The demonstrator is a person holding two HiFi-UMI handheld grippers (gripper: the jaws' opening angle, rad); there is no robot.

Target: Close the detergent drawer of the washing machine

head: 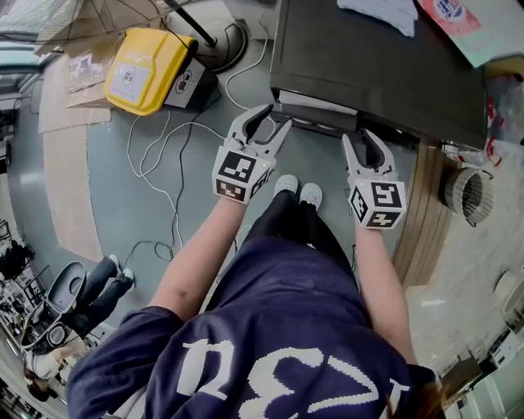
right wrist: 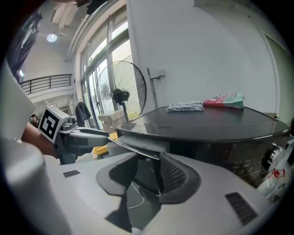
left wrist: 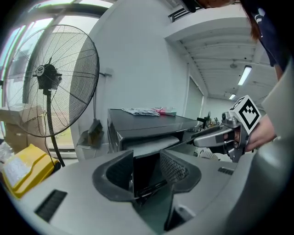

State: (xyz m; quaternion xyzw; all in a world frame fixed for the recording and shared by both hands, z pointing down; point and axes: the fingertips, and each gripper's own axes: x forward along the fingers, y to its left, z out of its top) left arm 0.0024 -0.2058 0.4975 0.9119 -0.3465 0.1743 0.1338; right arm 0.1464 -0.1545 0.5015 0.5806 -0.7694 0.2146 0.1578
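Observation:
The dark washing machine (head: 377, 65) stands at the upper right of the head view. Its pale detergent drawer (head: 315, 105) sticks out of the front edge toward me. My left gripper (head: 276, 116) is open just left of the drawer's front, with nothing between its jaws. My right gripper (head: 360, 137) is open too, close to the machine's front, right of the drawer. In the left gripper view the drawer (left wrist: 149, 143) lies just beyond the left gripper (left wrist: 147, 160). In the right gripper view the drawer (right wrist: 138, 148) runs across above the right gripper (right wrist: 148, 160).
A yellow case (head: 147, 69) and a fan base (head: 217, 41) sit on the floor at the left, with white cables (head: 164, 188) trailing toward my feet (head: 299, 190). A cloth (head: 385, 12) and a packet (head: 463, 24) lie on the machine. A ribbed hose (head: 467, 192) is at the right.

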